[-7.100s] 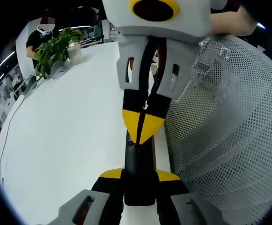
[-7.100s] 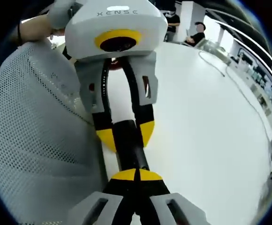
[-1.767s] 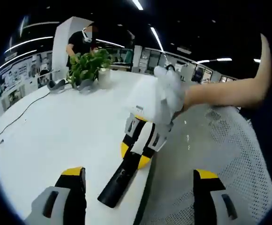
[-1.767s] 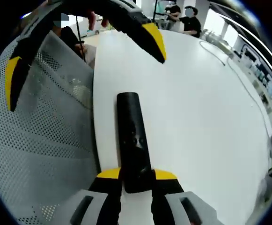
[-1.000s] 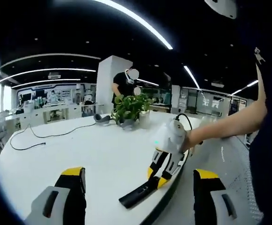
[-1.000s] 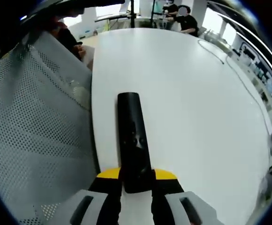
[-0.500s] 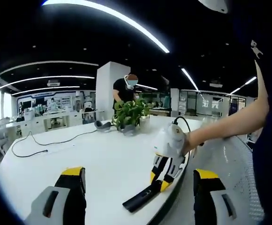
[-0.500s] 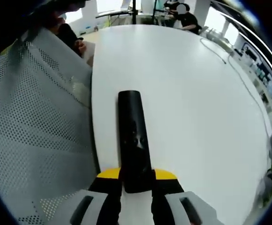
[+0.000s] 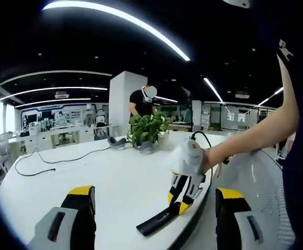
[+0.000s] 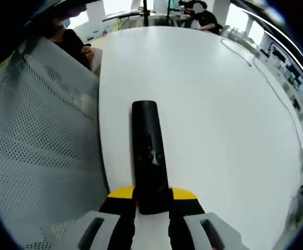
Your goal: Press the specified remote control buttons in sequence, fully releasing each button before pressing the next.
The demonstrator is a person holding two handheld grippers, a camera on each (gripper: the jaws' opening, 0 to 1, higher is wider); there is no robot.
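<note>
In the left gripper view, the left gripper point(image 9: 154, 208) hangs with jaws wide apart over 1 white table point(image 9: 109, 182). 1 black remote point(image 9: 159, 221) lies near the table edge, clamped by the right gripper point(image 9: 182, 200). 1 potted plant point(image 9: 146, 130) stands behind.

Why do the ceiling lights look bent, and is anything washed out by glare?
Left gripper view: the fisheye lens bows the ceiling lights into arcs, and the dark ceiling leaves the upper picture dim. Right gripper view: the white table is bright but not blown out; the black remote stays sharp, with faint sheen on its buttons, and the table's edges curve.
</note>
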